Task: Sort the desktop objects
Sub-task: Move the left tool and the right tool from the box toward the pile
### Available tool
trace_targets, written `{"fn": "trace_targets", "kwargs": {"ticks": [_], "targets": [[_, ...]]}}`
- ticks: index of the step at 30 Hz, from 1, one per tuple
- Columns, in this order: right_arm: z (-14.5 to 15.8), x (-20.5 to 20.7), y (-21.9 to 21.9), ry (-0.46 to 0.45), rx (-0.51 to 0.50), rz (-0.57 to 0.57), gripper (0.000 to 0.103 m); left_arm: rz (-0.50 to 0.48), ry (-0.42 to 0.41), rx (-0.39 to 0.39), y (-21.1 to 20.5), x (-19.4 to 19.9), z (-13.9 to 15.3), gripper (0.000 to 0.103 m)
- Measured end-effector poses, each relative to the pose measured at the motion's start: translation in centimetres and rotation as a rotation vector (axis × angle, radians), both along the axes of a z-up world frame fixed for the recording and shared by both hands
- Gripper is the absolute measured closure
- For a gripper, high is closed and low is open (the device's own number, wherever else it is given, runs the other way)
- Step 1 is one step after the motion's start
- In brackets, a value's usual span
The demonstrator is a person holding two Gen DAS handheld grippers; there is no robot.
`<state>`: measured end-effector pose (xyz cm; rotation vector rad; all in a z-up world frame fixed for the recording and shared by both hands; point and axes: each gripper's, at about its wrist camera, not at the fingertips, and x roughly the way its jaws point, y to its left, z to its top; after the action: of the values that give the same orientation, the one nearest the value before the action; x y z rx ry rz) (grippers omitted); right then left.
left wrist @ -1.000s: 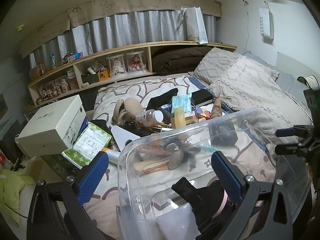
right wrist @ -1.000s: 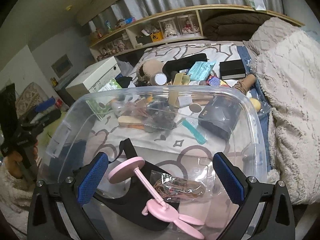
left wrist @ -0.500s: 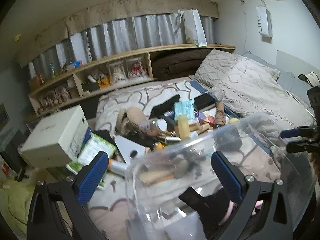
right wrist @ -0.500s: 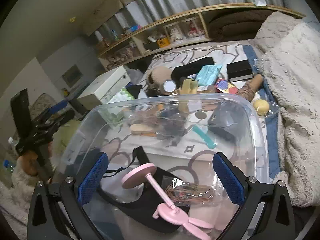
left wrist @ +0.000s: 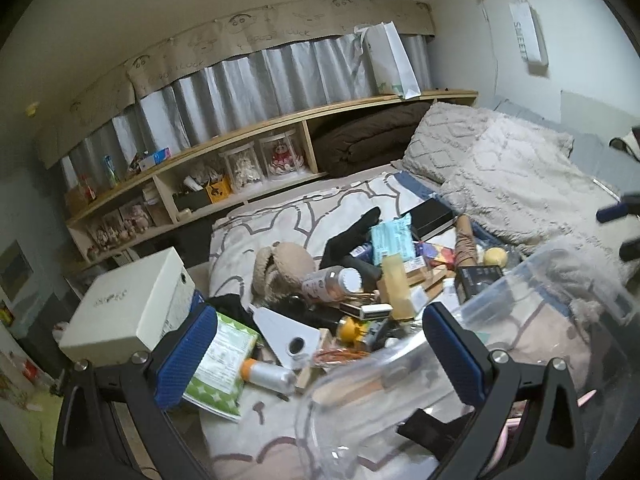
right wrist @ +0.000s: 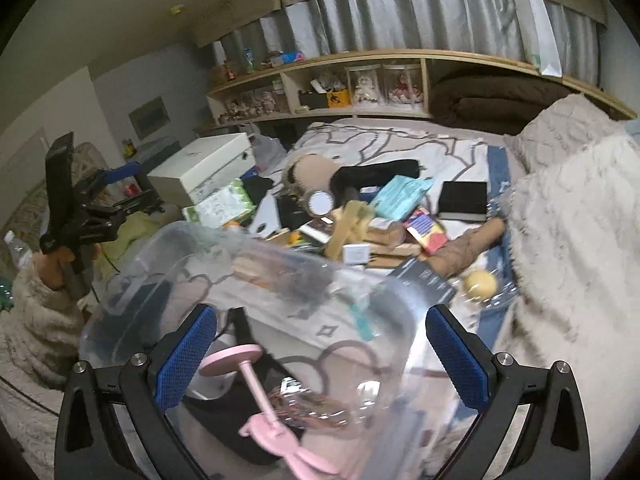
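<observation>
While tilted, clear bin point(right wrist: 280, 280) runs bedward.

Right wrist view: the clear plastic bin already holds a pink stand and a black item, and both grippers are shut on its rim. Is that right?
Not quite. The clear plastic bin does hold the pink stand and a black item, but neither gripper is shut on the rim: the right gripper in the right wrist view and the left gripper in the left wrist view both stand open, gripping nothing.

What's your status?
Both grippers, left and right, open, empty. Clear bin in front, pink stand inside. Clutter pile on bed unsorted.
</observation>
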<state>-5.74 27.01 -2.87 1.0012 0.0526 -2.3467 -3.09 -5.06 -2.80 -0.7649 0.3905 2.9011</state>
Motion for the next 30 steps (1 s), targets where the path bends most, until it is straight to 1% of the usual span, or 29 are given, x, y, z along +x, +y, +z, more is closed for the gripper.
{"fn": "trace_targets", "kwargs": {"ticks": [2,6,9,12,18,21,27,30], "targets": [[0.2,-0.9,-0.1,0.005,0.024,-0.010,0.000,0.006,0.008,-0.001,-0.3,-0.9,0.2,0.000],[0.7,-3.0,-0.8,0.025,0.075,-0.009,0.000,0.010,0.008,0.020,-0.7,-2.8,0.5,0.000],[1.1,-4.7,-2.1,0.064,0.122,-0.005,0.000,0.003,0.010,0.026,-0.5,-4.5,0.7,0.000],[1.4,-6.1,-3.3,0.085,0.154,0.018,0.000,-0.002,0.032,0.027,-0.1,-6.1,1.4,0.000],[2.1,-8.8,-5.6,0.177,0.302,0.047,0.000,0.004,0.101,0.024,0.5,-9.1,3.1,0.000],[2.8,-10.4,-6.0,0.190,0.319,0.038,0.000,0.022,0.118,0.043,0.6,-10.6,4.0,0.000],[4.3,-13.8,-6.9,0.245,0.312,0.006,0.000,0.049,0.131,0.089,1.3,-14.1,5.4,0.000],[5.2,-15.4,-7.5,0.321,0.314,-0.026,0.000,0.064,0.147,0.094,1.9,-15.6,6.0,0.000]]}}
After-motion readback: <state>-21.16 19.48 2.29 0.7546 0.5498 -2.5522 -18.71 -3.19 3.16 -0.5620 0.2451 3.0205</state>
